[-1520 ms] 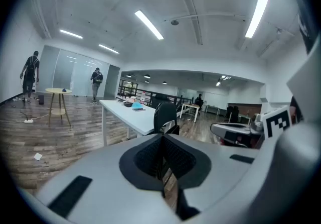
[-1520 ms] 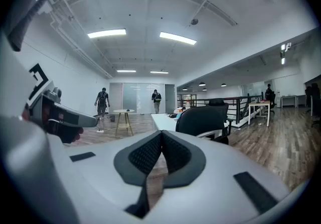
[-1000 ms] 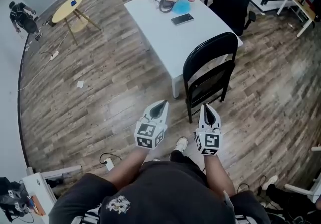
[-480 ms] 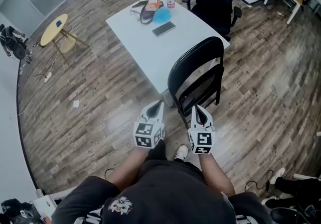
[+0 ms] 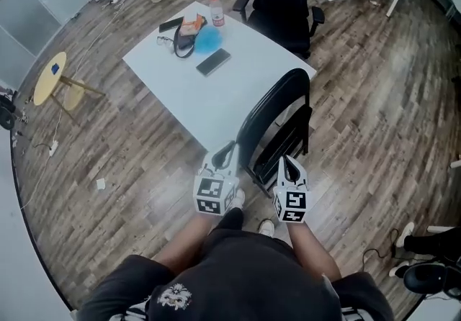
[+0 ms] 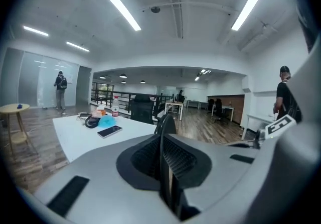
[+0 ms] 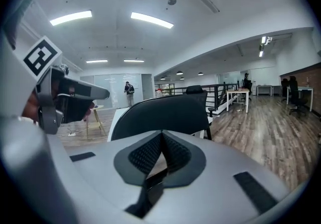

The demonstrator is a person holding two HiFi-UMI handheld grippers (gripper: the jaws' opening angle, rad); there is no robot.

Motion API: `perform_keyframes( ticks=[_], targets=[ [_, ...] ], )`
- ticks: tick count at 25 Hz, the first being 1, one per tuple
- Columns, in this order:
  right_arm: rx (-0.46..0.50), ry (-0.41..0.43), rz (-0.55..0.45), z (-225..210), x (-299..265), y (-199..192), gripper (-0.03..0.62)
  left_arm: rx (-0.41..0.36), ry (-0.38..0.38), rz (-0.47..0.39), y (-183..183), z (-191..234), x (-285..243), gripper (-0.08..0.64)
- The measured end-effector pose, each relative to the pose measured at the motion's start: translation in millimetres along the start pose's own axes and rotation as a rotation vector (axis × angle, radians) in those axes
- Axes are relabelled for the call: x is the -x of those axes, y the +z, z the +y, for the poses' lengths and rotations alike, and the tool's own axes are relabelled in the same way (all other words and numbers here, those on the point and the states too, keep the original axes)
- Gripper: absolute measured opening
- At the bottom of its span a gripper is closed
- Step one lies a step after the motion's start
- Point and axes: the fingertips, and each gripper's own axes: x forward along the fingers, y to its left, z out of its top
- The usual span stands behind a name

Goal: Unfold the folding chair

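Two grippers are in front of you, and both are closed with nothing between the jaws. The left gripper (image 5: 230,147) and the right gripper (image 5: 286,161) both point toward the black folding chair (image 5: 277,100). The chair stands upright, not yet unfolded, just beyond their tips and beside the near corner of the white table (image 5: 180,107). Each gripper carries a cube (image 5: 214,195) with black-and-white square markers. On the table lie a dark phone (image 5: 213,62) and a water bottle (image 5: 215,9) with a red label; its print is too small to read.
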Motion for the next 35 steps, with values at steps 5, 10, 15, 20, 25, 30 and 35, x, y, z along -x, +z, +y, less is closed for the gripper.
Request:
perform_keyframes(
  ticks=[5, 10, 15, 20, 25, 30, 35],
  targets=[
    [-0.033, -0.087, 0.016, -17.1, -34.7, -2.6, 0.015, -0.041, -0.127, 0.033, 11.4, 4.3, -43.0, 0.011],
    [-0.085, -0.130, 0.078, -29.3, -70.3, -16.1, 0.145, -0.058, -0.201, 0.113, 16.4, 11.3, -76.9, 0.184],
    [-0.146, -0.192, 0.204, -44.0, -100.8, -53.3, 0.229, -0.093, -0.257, 0.248, 3.2, 15.1, -106.2, 0.231],
    [-0.237, -0.257, 0.377, -55.4, -131.1, -102.6, 0.278, -0.128, -0.335, 0.424, -13.5, 5.0, -129.2, 0.241],
    [-0.259, -0.316, 0.478, -59.0, -159.9, -129.9, 0.290, -0.164, -0.346, 0.485, -16.0, 1.4, -152.1, 0.241],
    [-0.211, -0.364, 0.581, -67.3, -178.1, -151.2, 0.296, -0.174, -0.366, 0.544, -29.0, -1.0, -168.4, 0.241],
    [-0.219, -0.410, 0.637, -69.2, -186.0, -161.7, 0.304, -0.128, -0.416, 0.600, -40.5, -7.4, -171.5, 0.239]
  ],
)
